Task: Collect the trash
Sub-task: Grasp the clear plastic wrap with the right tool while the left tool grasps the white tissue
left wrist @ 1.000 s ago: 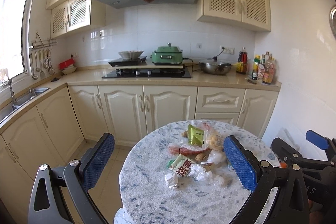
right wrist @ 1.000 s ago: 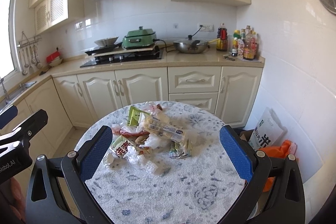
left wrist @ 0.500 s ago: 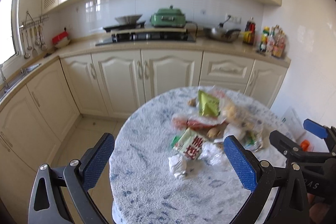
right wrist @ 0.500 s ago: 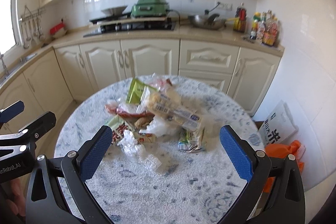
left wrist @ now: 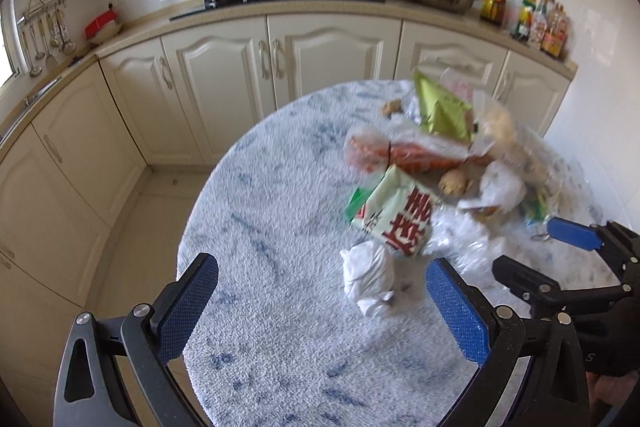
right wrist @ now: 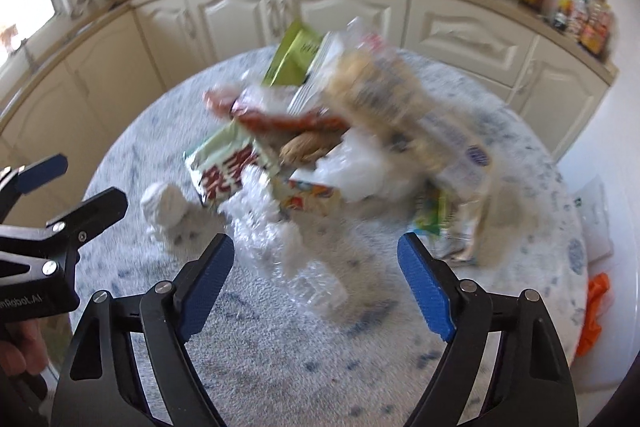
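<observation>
we bring our right gripper [right wrist: 316, 283] down over the clear crumpled plastic [right wrist: 304, 267] at the near edge of the trash pile [right wrist: 320, 147] on the round surface [right wrist: 280, 367], its fingers closing with nothing pinched yet. our left gripper [left wrist: 320, 307], fingers wide, hangs by the white paper wad [left wrist: 366, 275]. best to seat the plastic between the pads.

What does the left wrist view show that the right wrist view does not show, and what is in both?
Only the left wrist view: the open left gripper from behind, its jaws empty, and a small brown lump at the far edge of the pile.

Only the right wrist view: the right gripper, jaws closing around crumpled clear plastic film not yet pinched, and an orange bag beside the table.

Both: the round blue-patterned table, the crumpled white tissue and the green wrapper with red characters.
</observation>
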